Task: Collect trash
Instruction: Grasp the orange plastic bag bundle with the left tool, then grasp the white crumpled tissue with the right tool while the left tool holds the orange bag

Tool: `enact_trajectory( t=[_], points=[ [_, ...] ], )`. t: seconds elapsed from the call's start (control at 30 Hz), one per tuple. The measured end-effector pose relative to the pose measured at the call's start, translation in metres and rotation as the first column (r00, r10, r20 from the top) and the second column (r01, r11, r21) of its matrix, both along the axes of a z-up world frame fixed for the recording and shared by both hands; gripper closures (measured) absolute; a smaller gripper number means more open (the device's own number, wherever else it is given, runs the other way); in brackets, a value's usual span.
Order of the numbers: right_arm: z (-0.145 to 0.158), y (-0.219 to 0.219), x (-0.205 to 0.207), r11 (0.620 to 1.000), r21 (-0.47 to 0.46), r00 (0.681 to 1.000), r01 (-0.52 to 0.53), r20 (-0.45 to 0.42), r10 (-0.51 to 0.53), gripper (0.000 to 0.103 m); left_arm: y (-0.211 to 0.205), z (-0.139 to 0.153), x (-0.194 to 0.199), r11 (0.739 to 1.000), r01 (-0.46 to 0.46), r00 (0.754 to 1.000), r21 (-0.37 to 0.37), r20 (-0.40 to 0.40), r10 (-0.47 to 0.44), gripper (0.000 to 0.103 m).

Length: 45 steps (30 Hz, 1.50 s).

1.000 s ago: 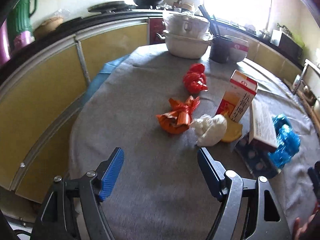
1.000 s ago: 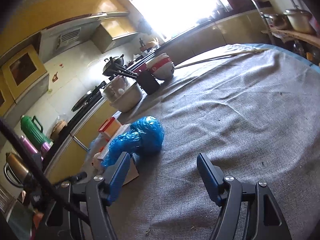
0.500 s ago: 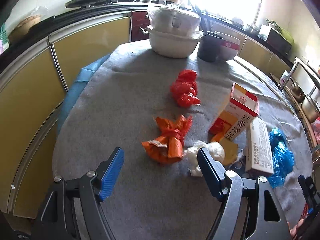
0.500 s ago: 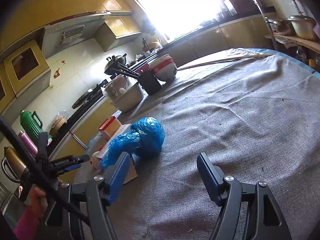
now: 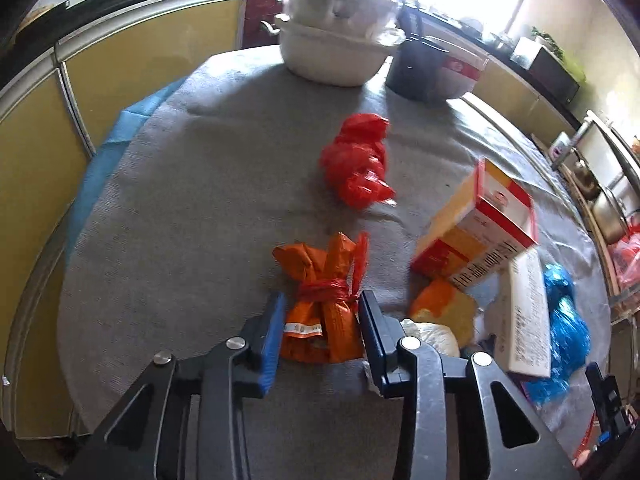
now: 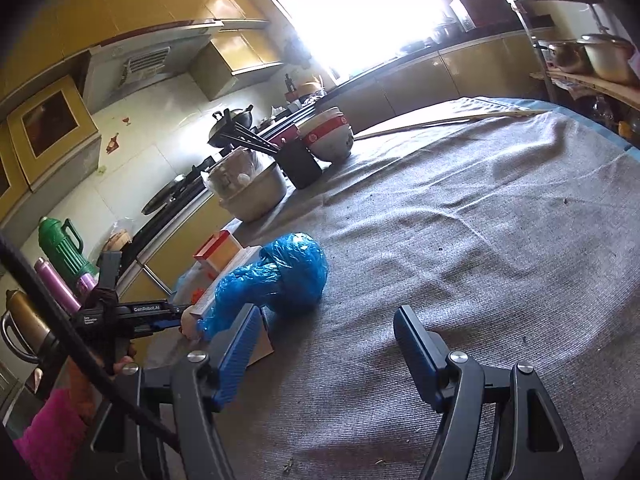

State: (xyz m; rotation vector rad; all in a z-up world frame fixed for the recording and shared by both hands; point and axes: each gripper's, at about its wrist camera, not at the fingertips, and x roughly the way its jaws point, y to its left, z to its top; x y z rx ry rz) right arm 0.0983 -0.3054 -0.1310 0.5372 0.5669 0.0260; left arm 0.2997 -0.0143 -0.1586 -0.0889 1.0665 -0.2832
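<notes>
Gripping orange bag (image 5: 326, 300), left gripper (image 5: 320, 320)

Both wrist views sit low over the grey-clothed table (image 5: 180, 200) – sharing the crumpled blue plastic bag (image 6: 280, 276), from opposite sides.

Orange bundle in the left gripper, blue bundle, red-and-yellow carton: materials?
Orange bundle: thin crinkled plastic, slightly glossy, tied at the waist with red plastic; a printed label shows.
Blue bundle: thin translucent plastic film, shiny wrinkles.
Carton: looks like printed cardboard, flat faces and crisp edges.
Left gripper brackets the orange bundle.
</notes>
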Motion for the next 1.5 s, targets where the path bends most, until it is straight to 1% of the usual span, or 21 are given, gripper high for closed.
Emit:
enact_trajectory(
  t=[0.13,0.3,0.47,0.6,0.7,0.83,0.93,1.0,1.03,1.07,1.23,1.3,1.33,1.5],
  points=[
    [0.001,0.001,0.001,1.0,-0.008,1.0,-0.003,-0.002,0.003,0.03,-0.01,0.002,-0.018,0.999,0.049,0.999,0.007,0.007,-0.05,0.067],
    [-0.001,-0.002,0.001,1.0,0.012,1.0,0.005,-0.005,-0.005,0.03,-0.016,0.003,-0.047,0.995,0.091,0.996,-0.028,-0.002,-0.091,0.068],
    [-0.001,-0.001,0.001,1.0,0.006,1.0,0.004,-0.01,-0.004,0.03,-0.027,0.004,-0.082,0.989,0.133,0.991,-0.064,-0.01,-0.134,0.068],
    [-0.001,0.0,0.0,1.0,0.002,1.0,0.004,-0.009,-0.004,0.03,-0.042,0.003,-0.109,0.977,0.171,0.984,-0.126,-0.036,-0.177,0.068],
    [-0.001,0.0,0.0,1.0,0.004,1.0,0.004,-0.01,-0.004,0.03,-0.059,0.004,-0.126,0.967,0.219,0.974,-0.127,-0.035,-0.225,0.068],
    [-0.001,0.001,0.0,1.0,0.002,1.0,0.002,-0.012,-0.002,0.03,-0.065,0.009,-0.13,0.966,0.232,0.972,-0.111,-0.021,-0.236,0.067],
    [-0.001,0.002,0.0,1.0,-0.005,1.0,0.0,-0.011,0.0,0.03,-0.06,0.014,-0.128,0.971,0.216,0.975,-0.106,-0.023,-0.22,0.066],
    [-0.001,0.003,0.0,1.0,-0.011,1.0,-0.001,-0.01,0.001,0.03,-0.059,0.016,-0.123,0.973,0.217,0.976,-0.079,-0.009,-0.218,0.065],
    [0.0,0.003,0.0,1.0,-0.012,1.0,-0.001,-0.01,0.001,0.03,-0.059,0.015,-0.122,0.974,0.218,0.976,-0.063,-0.008,-0.219,0.061],
    [0.0,0.004,0.0,1.0,-0.012,1.0,-0.002,-0.009,0.002,0.03,-0.061,0.014,-0.12,0.974,0.221,0.975,-0.052,-0.014,-0.222,0.061],
    [-0.001,0.004,0.001,1.0,-0.013,1.0,-0.003,-0.015,0.003,0.03,-0.069,0.006,-0.12,0.971,0.229,0.971,-0.071,-0.05,-0.232,0.061],
    [-0.001,0.005,0.002,1.0,-0.019,1.0,-0.005,-0.017,0.005,0.03,-0.066,0.002,-0.12,0.972,0.218,0.972,-0.088,-0.07,-0.225,0.064],
    [0.0,0.005,0.002,1.0,-0.023,1.0,-0.007,-0.018,0.006,0.03,-0.064,0.002,-0.122,0.973,0.211,0.973,-0.098,-0.073,-0.219,0.066],
    [0.001,0.01,0.003,0.999,-0.039,0.999,-0.038,-0.012,0.037,0.03,-0.046,0.006,-0.132,0.978,0.176,0.981,-0.111,-0.06,-0.183,0.067]
  ],
)
